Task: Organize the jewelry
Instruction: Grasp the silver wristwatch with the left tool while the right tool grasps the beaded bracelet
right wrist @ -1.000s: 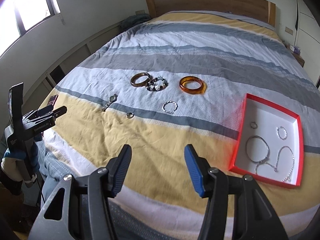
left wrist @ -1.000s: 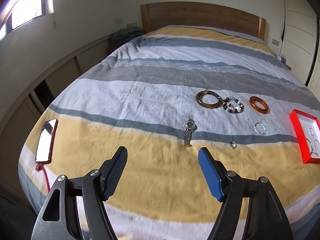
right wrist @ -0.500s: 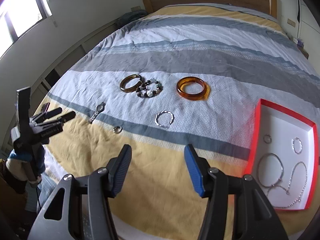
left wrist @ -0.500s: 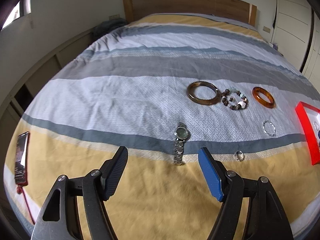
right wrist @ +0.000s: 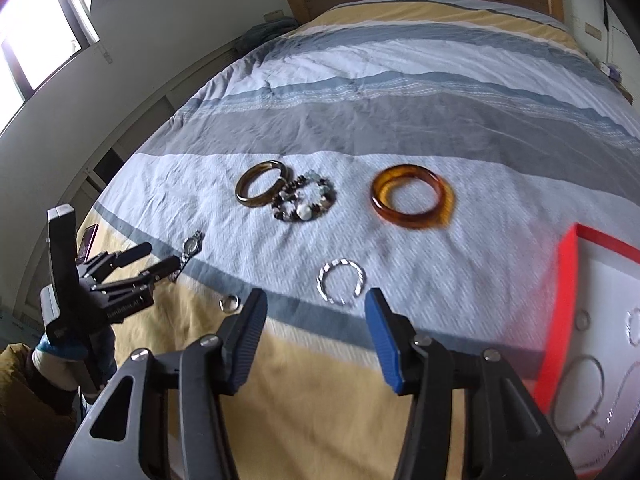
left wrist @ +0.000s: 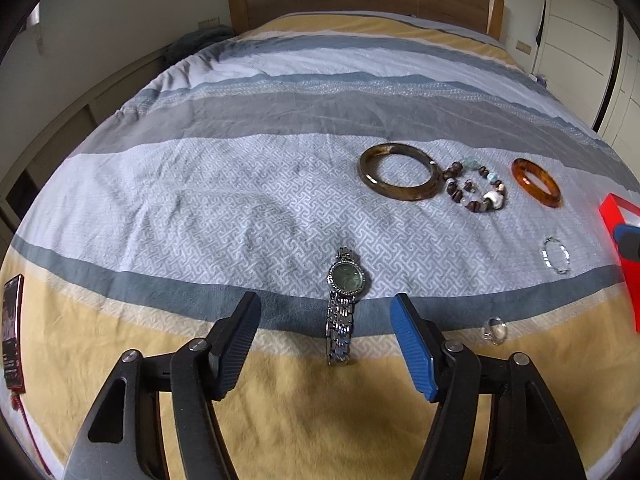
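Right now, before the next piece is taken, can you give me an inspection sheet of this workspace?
Surface: striped bedspread, lightly creased.
Job's things: wristwatch, lying flat in line with the left gripper; small ring; twisted silver bracelet, just ahead of the right gripper; dark bangle touching beaded bracelet; amber bangle, apart; red tray with a few silver pieces already in it.
Clutter: phone near the bed's edge.
Grippers: left gripper and right gripper, jaws closing, nothing between them.
Cables: red cord hanging below the phone.
Surroundings: wooden headboard, window, wardrobe doors.
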A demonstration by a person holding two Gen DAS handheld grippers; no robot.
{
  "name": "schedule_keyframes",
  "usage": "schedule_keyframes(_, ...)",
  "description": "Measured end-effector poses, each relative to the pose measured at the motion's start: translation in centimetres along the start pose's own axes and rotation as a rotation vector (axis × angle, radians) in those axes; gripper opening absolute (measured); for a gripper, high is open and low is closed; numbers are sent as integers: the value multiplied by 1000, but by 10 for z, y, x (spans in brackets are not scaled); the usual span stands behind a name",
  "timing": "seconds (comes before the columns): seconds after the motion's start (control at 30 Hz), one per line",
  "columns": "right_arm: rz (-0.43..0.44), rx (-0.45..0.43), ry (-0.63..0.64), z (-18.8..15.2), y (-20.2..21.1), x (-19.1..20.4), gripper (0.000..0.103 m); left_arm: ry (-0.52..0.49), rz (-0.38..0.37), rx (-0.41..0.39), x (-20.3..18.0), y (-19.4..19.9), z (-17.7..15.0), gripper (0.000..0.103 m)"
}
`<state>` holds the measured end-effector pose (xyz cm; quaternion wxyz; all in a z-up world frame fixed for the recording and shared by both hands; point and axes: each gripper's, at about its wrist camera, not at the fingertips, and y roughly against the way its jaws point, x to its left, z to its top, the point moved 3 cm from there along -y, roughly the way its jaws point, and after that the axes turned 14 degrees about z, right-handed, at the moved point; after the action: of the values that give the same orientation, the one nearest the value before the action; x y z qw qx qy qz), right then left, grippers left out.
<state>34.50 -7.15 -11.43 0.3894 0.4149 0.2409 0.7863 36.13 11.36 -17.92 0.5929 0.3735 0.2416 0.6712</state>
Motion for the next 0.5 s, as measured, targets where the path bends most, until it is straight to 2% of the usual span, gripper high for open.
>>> schedule_keyframes(0.17,15,1,4,16,-21,-1,48,-5,-29,27,-1,-17,-1,46)
schedule_keyframes(0.5,48,37,-22,44,-70,-6,48,12,-90,23,-3,-32,6,45)
